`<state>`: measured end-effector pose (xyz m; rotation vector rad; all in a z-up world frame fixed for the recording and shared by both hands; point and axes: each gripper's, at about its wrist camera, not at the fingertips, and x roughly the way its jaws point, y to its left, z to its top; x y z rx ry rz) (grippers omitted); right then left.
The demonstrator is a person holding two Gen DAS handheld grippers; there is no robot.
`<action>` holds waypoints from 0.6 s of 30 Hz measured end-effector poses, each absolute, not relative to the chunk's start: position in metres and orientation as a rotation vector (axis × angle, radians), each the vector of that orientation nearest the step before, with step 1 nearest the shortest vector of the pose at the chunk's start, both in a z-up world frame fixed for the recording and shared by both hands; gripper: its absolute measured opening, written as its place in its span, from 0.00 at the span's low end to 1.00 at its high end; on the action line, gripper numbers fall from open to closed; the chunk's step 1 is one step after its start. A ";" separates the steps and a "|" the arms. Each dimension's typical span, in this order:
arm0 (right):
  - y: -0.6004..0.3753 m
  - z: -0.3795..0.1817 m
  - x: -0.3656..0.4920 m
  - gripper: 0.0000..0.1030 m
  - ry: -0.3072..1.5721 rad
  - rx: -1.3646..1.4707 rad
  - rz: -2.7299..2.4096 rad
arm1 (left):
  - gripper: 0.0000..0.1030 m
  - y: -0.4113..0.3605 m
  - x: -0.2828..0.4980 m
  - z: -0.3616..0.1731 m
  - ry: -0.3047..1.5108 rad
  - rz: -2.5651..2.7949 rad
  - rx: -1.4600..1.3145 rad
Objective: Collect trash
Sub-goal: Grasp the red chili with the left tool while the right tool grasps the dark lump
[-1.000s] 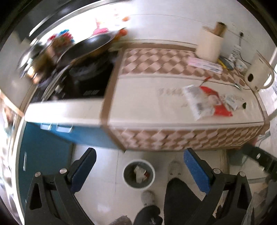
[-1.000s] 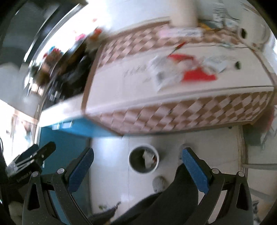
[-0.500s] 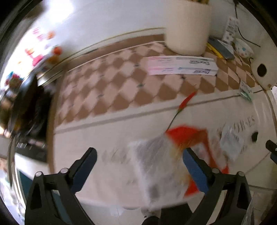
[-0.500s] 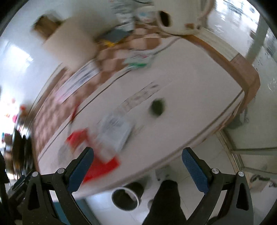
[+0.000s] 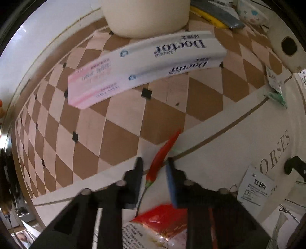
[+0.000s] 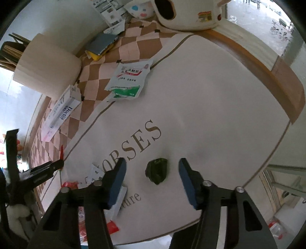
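A red chili pepper with a green stem lies on the counter. My left gripper straddles it with its jaws narrowed, a small gap on each side. A dark green scrap lies on the white counter. My right gripper is open with the scrap between its fingertips, not touching. A red and white wrapper lies under the left gripper. A small white sachet lies to its right. A white and green packet lies farther back.
A long white "Doctor" toothpaste box lies on the checkered part of the counter. Behind it stands a cream paper roll. A white kettle, a bowl and a yellow sponge sit at the back. The counter edge runs along the right.
Both grippers have dropped from above the floor bin to the counter. The left has narrowed around the chili; the right has come down around the green scrap.
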<state>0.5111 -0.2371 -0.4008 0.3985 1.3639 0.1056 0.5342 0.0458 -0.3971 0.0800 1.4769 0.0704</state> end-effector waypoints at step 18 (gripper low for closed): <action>-0.208 -0.376 0.496 0.21 1.282 0.243 0.141 | 0.07 0.062 0.464 -0.327 1.237 0.306 -0.052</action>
